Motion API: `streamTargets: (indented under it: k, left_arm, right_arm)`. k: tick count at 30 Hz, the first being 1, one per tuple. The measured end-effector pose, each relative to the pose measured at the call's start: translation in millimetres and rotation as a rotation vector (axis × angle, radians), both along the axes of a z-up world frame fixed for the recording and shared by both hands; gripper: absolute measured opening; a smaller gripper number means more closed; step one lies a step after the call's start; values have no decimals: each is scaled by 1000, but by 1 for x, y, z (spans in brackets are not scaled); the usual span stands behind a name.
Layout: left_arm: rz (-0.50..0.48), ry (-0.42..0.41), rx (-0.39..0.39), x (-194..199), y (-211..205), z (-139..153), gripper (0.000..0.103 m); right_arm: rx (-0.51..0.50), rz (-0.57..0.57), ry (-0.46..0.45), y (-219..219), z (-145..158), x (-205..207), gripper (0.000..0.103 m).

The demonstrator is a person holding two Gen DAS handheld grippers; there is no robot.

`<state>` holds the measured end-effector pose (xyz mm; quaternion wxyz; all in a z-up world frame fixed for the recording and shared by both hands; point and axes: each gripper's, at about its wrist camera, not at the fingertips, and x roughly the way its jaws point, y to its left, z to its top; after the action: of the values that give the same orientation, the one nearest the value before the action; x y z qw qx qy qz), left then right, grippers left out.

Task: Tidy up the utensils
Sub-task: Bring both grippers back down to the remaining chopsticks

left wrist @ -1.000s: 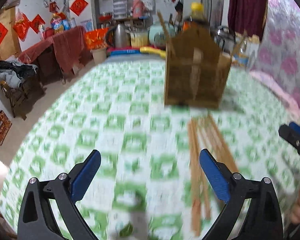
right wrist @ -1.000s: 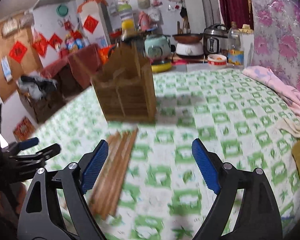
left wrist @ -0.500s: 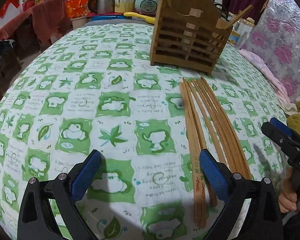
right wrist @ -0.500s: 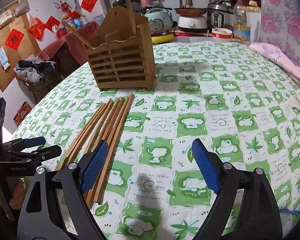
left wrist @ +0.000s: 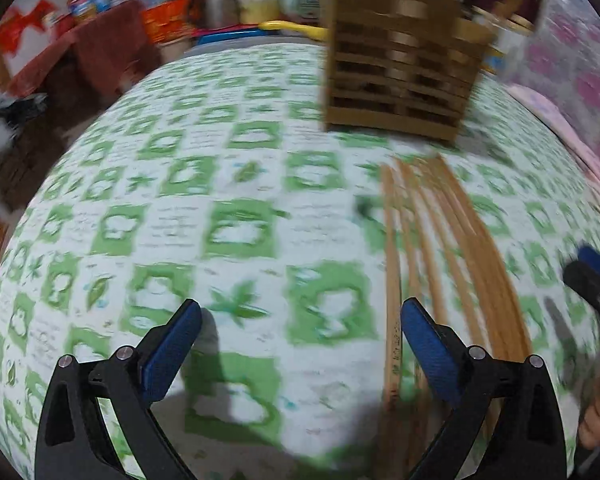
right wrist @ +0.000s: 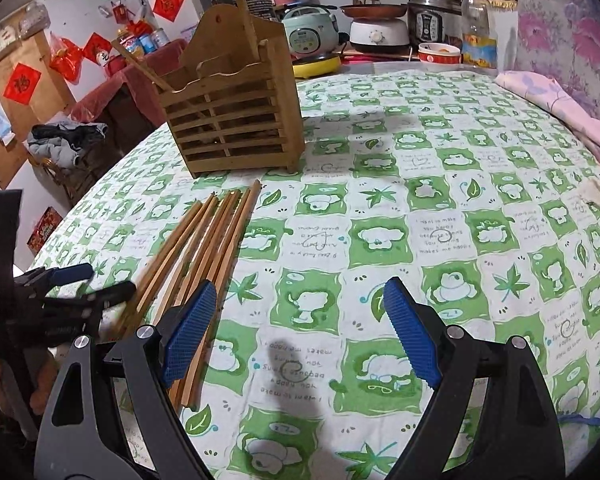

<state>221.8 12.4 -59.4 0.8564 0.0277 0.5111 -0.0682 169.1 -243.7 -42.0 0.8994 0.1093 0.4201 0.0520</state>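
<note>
Several wooden chopsticks lie side by side on the green-and-white tablecloth, in front of a slatted wooden utensil holder that has two chopsticks standing in it. In the blurred left wrist view the chopsticks run past my right finger, with the holder beyond. My left gripper is open and empty, low over the cloth beside the near ends of the chopsticks. My right gripper is open and empty, its left finger over the chopsticks' near ends. The left gripper also shows in the right wrist view.
The round table carries a pink cloth at its right edge. Behind it a counter holds rice cookers, a bottle and a bowl. A chair with clothes stands at the left.
My left gripper has moved forward and lower, closer to the chopsticks; its view is blurred by motion. My right gripper has also come lower and nearer to the chopsticks. Both stay open.
</note>
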Motion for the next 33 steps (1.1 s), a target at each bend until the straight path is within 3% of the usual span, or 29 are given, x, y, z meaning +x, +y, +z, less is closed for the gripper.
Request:
streamTargets:
  k: [3,8,14,16,19,26,30,33]
  left_arm:
    - [79,-7,-25,6,14,2,97]
    - [42,-14,-88,2,17,5,97]
    - [-35,-12,-8,-5,-3,1,95]
    - [-34,-13,22,-6,-5,0,88]
    - [8,-28,31,-11,6,2,88]
    - [53,-13,-56,-17,35,5,97]
    - [32,-4,26,-15,22,1,97]
    - [25,-3,38,-15,21,0,97]
  right_arm:
    - [2,2,-1,0,0,0,83]
    - [-3,10,-6,2,0,-1,83]
    - [3,8,0,1,0,1,83]
    - [8,6,1,-1,0,0,83]
    - [34,29,6,-2,0,-3,82]
    - [36,263,0,26,3,-29,65]
    - [-53,312,15,37,1,-43,58]
    - [-137,334,39,49,-3,-44,54]
